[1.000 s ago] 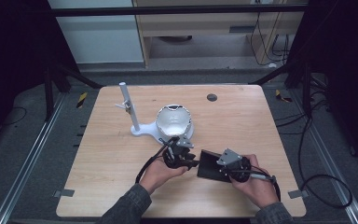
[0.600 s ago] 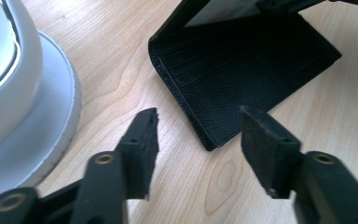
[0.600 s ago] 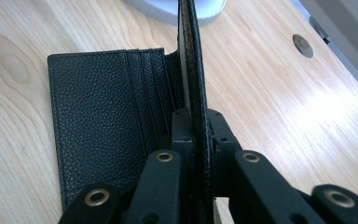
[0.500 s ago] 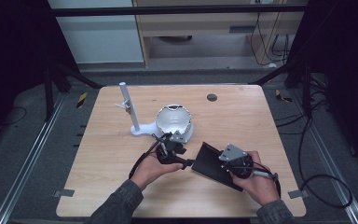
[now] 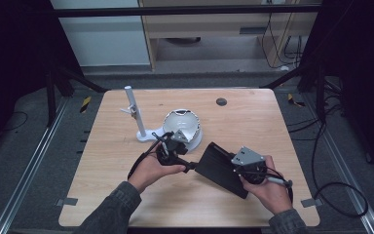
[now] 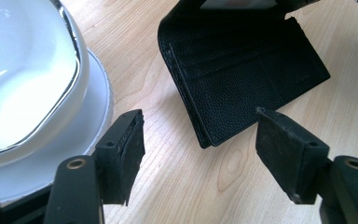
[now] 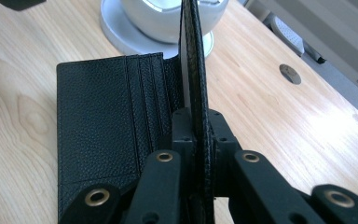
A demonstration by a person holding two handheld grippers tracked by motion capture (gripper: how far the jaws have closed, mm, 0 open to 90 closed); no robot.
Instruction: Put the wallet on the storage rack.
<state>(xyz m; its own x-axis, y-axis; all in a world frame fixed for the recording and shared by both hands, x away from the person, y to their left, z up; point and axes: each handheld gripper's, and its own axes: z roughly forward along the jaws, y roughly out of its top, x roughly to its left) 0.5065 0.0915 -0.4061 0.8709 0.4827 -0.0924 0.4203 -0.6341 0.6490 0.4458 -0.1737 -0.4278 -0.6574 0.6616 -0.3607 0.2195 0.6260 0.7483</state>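
Observation:
A black leather wallet [image 5: 219,168] lies opened on the wooden table [image 5: 253,122], its card slots facing up [image 7: 107,121]. My right gripper [image 7: 195,126] is shut on one flap of the wallet and holds that flap upright on edge. In the high view the right gripper [image 5: 246,168] sits at the wallet's near right end. My left gripper [image 6: 200,140] is open just short of the wallet's near corner [image 6: 242,88], with bare wood between its jaws. From above, the left gripper [image 5: 187,165] is left of the wallet.
A white bowl-shaped dish on a round base [image 5: 182,126] stands right behind the left gripper, close to its left jaw [image 6: 23,93]. A white post on a stand [image 5: 135,114] rises to its left. A dark round hole [image 5: 221,102] marks the far table.
The left gripper has let go of the wallet and opened. The wallet has spread open wider and lies flatter, with the right gripper drawn slightly to the right.

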